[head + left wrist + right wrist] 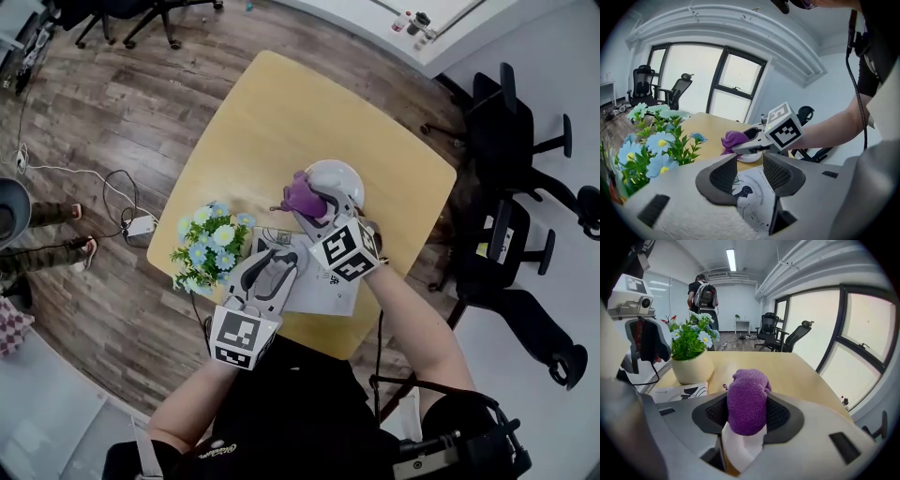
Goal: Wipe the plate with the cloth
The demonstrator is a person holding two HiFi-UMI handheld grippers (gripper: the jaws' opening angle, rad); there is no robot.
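Observation:
My right gripper (307,202) is shut on a purple cloth (300,193), which bulges up between its jaws (747,401). The cloth rests over the near-left part of a white plate (339,175) on the yellow table; a piece of the plate (738,450) shows just under the jaws. From the left gripper view the cloth (732,139) and the plate (751,157) lie ahead beneath the right gripper (740,146). My left gripper (273,263) hangs open above a white printed box, nothing between its jaws (750,172).
A pot of blue and white flowers (210,246) stands at the table's left edge, close to my left gripper. The white printed box (323,281) lies at the near edge. Office chairs (511,141) stand right of the table (281,112). A person (703,295) stands far back.

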